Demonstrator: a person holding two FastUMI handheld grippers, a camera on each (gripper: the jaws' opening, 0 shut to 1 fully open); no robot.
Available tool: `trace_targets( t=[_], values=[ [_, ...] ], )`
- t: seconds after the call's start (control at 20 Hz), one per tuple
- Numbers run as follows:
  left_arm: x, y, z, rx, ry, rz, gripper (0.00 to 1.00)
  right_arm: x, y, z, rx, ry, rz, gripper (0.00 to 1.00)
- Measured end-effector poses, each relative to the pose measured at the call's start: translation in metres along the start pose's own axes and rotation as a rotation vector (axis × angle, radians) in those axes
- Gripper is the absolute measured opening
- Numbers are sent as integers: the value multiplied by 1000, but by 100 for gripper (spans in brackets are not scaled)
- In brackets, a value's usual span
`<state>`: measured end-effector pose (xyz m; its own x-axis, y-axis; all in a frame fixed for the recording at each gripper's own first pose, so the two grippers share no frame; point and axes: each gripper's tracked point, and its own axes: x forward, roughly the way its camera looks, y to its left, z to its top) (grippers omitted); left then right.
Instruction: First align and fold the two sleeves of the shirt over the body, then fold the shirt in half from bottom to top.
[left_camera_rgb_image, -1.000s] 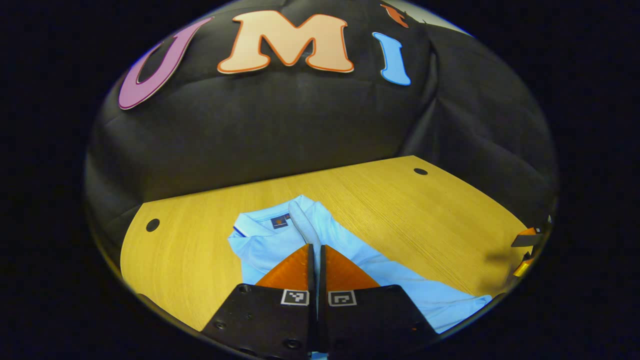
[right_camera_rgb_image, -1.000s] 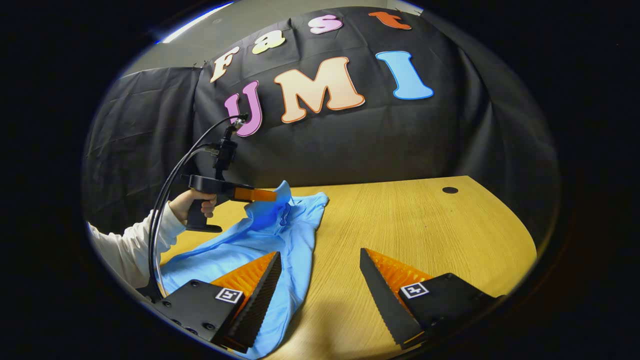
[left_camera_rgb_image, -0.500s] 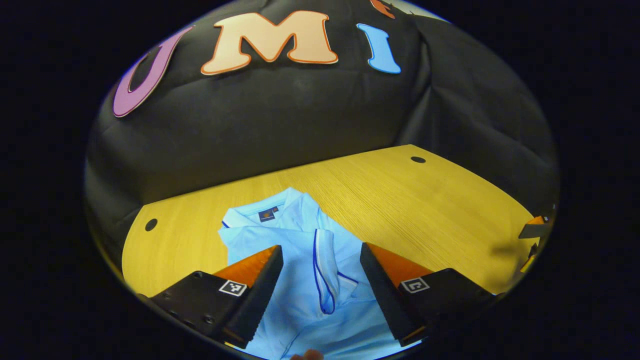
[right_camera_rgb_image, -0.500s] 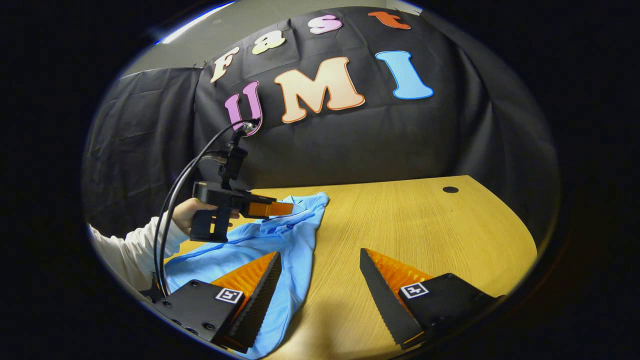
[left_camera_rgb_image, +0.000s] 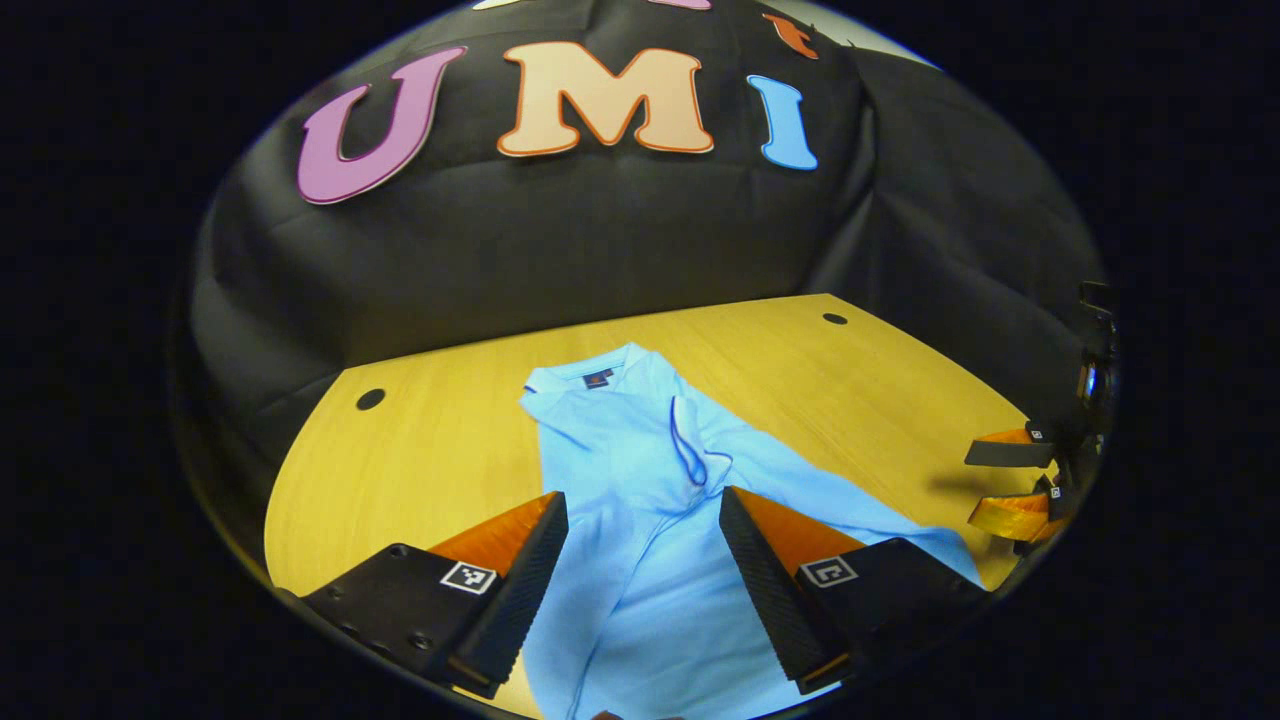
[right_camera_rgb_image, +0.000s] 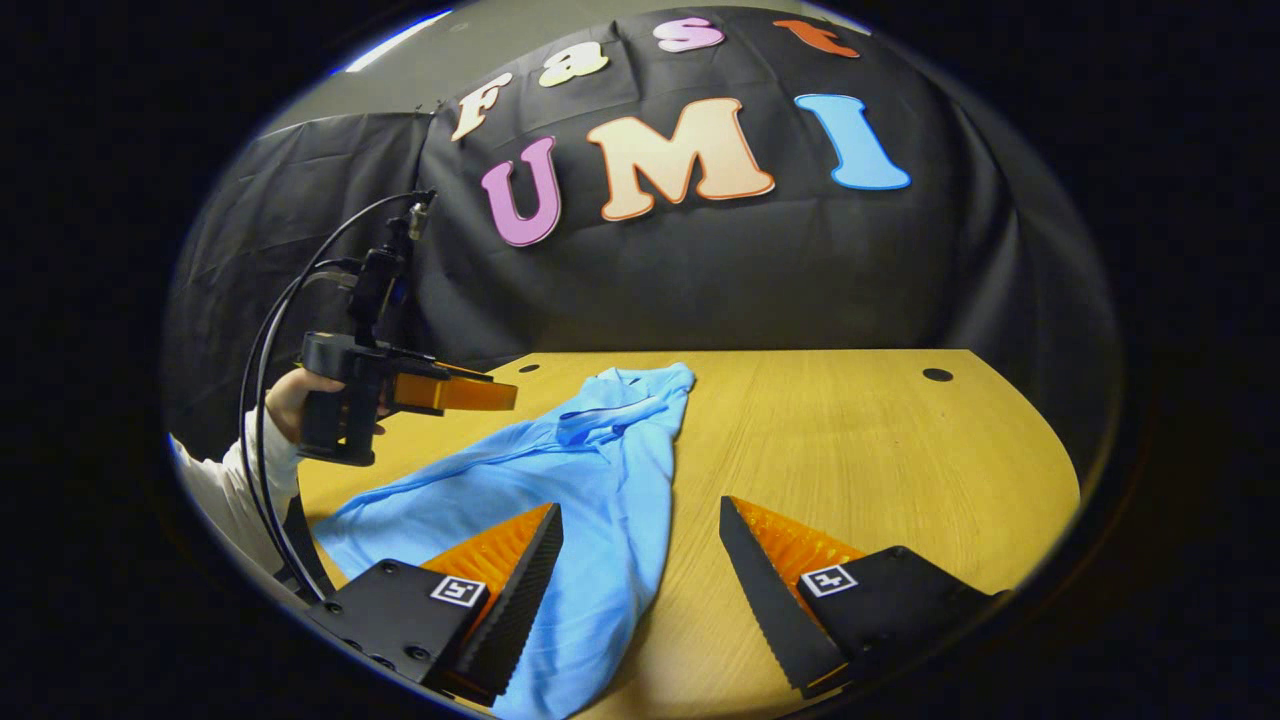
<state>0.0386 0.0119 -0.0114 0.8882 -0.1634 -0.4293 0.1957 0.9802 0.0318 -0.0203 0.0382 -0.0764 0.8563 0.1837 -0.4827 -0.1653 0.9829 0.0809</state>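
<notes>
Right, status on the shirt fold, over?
Left tool open, above shirt. Right tool open, empty. One sleeve lying over the body; bottom fold not done. Nothing in the way on table.

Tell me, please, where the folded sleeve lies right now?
In the left gripper view, the sleeve lies across the shirt body, just below the collar, ahead of the open left claw.

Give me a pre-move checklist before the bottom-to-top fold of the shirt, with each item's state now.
1. Left gripper open, nothing pinched: ok.
2. Right gripper open, holding nothing: ok.
3. Sleeve folded onto the shirt body: ok, one sleeve lies across the chest.
4. Both sleeves aligned: cannot tell, the second sleeve is not clearly visible.
5. Shirt lying flat: not ok, bunched at the folded sleeve.
6. Table beside the shirt free of other things: ok.
</notes>
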Motion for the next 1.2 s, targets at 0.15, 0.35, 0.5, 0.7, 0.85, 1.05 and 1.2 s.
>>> trace_targets(
  t=[0.15,0.35,0.5,0.7,0.85,1.05,1.2],
  values=[
    [-37,19,-26,-23,8,41,94,-3,13,-17,-21,30,12,98],
    [-84,24,-73,-62,48,59,93,-18,26,-44,-41,73,17,98],
    [-111,8,-109,-111,80,19,93,-34,30,-67,-27,119,13,98],
    [-136,-4,-139,-100,97,14,93,-50,39,-70,41,127,38,99],
    [-146,-9,-163,-142,135,8,93,-59,40,-76,47,141,29,98],
    [-155,-5,-190,-166,182,26,93,-68,45,-88,33,161,21,98],
    [-157,-8,-197,-141,187,24,93,-69,51,-99,17,190,22,98]
  ],
)
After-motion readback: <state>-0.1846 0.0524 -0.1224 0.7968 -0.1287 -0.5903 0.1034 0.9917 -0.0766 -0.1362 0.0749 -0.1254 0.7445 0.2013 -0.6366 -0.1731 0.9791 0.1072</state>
